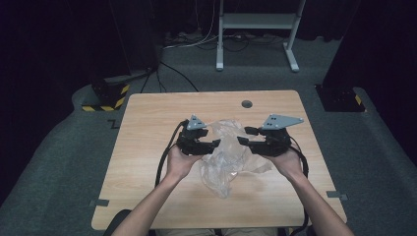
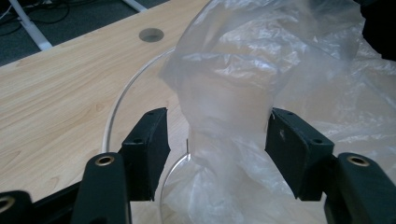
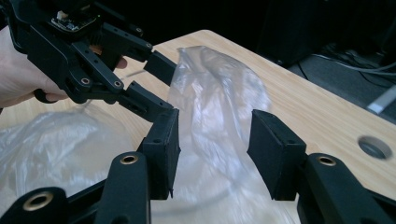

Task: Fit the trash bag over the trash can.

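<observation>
Your hands enter from the near edge of the desk (image 1: 147, 206). Your left tool (image 1: 216, 144) has its jaws apart, a raised fold of the bag (image 1: 226, 152) standing between them; the right-hand pad (image 2: 292, 149) looks to touch the film, the other is clear. Your right tool (image 1: 242, 136) faces it, jaws apart, film between them unpinched. The clear bag lies crumpled mid-desk between both tools. Beyond it, a cable hole (image 1: 247, 104) near the far edge.

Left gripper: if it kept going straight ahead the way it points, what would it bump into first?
Most likely the clear plastic bag. A bunched part of it already sits between the open jaws of the left gripper, so it would press further into the film.
</observation>
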The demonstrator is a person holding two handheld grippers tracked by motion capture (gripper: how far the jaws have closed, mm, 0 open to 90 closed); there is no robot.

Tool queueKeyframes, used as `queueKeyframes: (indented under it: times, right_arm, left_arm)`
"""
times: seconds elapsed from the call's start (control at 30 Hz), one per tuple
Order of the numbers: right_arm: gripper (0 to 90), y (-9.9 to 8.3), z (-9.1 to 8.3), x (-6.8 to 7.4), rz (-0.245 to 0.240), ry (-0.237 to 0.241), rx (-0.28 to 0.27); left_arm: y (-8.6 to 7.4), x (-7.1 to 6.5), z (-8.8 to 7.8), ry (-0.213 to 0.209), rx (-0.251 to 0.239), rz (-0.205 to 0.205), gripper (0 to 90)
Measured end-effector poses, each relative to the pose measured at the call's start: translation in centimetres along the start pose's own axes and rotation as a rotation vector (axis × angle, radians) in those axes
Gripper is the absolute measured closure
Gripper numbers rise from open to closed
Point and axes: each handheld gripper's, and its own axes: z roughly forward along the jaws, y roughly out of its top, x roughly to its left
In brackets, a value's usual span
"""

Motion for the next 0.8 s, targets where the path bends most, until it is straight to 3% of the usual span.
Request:
queueKeyframes:
  times: [0.3,0.4,0.53,0.6,0.67,0.8]
  right_arm:
    - [51.9,-1.6,-1.8,-1.2,0.054,-0.061,0.02]
    - [51.9,-2.4,-1.9,-2.2,0.095,-0.09,0.031]
    - [53.5,-3.2,-1.4,-3.2,0.145,-0.071,0.037]
    - [59.5,-3.5,-1.0,-3.5,0.155,-0.055,0.047]
    - [71.1,-3.6,-0.7,-3.6,0.145,-0.038,0.051]
    - [86.2,-3.1,-0.4,-3.4,0.129,-0.011,0.028]
  left_arm:
    - [0.6,-0.4,1.1,0.007,0.039,0.018,39.9]
    - [0.6,-0.4,1.2,0.011,0.048,0.021,39.9]
    - [0.6,-0.3,1.1,0.016,0.049,0.019,39.9]
    - [0.5,-0.3,1.1,0.015,0.048,0.018,39.8]
    - [0.5,-0.3,0.9,0.011,0.041,0.015,39.7]
    - [0.3,-0.2,0.3,0.001,0.012,0.01,38.5]
